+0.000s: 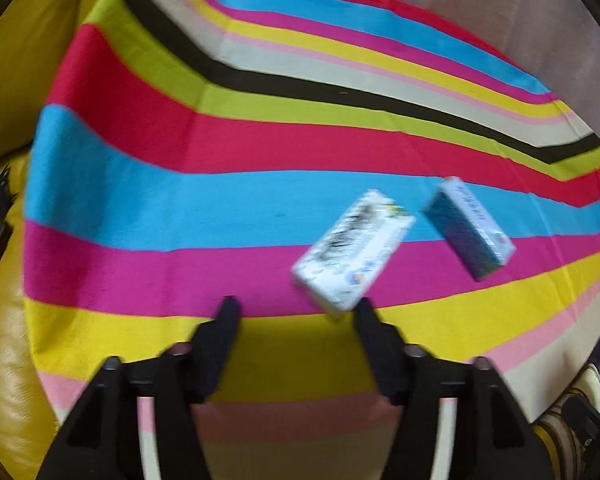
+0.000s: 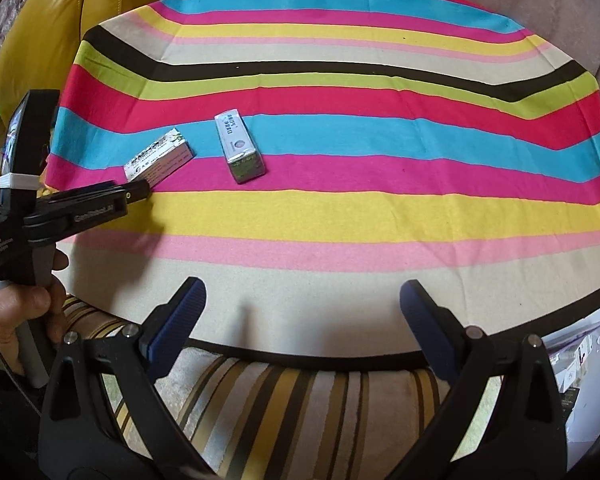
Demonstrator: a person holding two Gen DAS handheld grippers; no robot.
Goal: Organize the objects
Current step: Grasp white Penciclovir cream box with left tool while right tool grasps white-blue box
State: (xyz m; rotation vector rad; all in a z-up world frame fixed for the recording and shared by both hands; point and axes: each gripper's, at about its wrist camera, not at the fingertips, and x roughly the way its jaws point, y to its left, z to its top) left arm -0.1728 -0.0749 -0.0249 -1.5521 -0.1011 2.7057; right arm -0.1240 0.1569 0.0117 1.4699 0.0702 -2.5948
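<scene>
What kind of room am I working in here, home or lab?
Most likely a home living room: a yellow leather sofa sits behind the table, a bright striped tablecloth covers it, and a striped cushion lies in front. Two small boxes rest on the cloth.

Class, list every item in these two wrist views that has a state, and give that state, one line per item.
Left gripper: open, empty, close to the white box.
Right gripper: open, empty, at the near edge of the cloth.
White box: lying flat, closed.
Teal box: lying on its side, closed, apart from the white one.
Striped cloth: spread flat.
</scene>
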